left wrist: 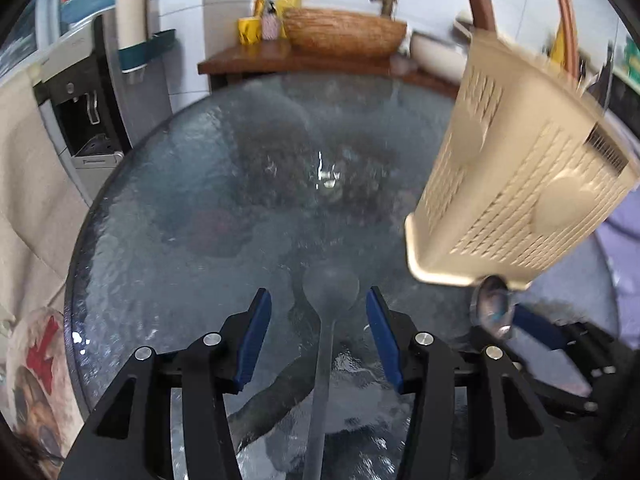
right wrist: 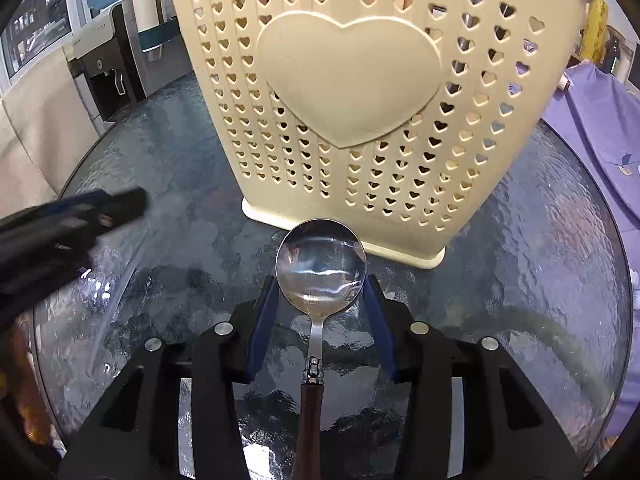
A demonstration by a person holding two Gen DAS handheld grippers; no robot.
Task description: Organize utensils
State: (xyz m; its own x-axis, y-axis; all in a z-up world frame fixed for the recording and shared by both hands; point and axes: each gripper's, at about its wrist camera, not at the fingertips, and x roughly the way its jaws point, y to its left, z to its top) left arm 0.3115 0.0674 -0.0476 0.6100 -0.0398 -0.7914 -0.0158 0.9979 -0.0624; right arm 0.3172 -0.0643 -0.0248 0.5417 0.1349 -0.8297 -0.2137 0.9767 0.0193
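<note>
A clear grey plastic spoon [left wrist: 330,290] lies lengthwise on the round glass table [left wrist: 160,220]. Its bowl sits between the blue pads of my left gripper [left wrist: 320,308], which is open with a gap on each side. A metal spoon [right wrist: 320,270] with a brown wooden handle has its bowl between the tips of my right gripper [right wrist: 321,282], and both pads press on its rim. Just beyond it stands a cream plastic basket [right wrist: 352,80] pierced with heart holes. In the left wrist view the basket [left wrist: 520,160] is on the right, with the metal spoon [left wrist: 492,308] at its base.
A wooden counter at the back holds a woven bowl [left wrist: 344,34] and a yellow cup [left wrist: 249,30]. A water dispenser [left wrist: 80,120] and beige cloth [left wrist: 24,180] stand left of the table. Purple cloth [right wrist: 592,128] hangs on the right.
</note>
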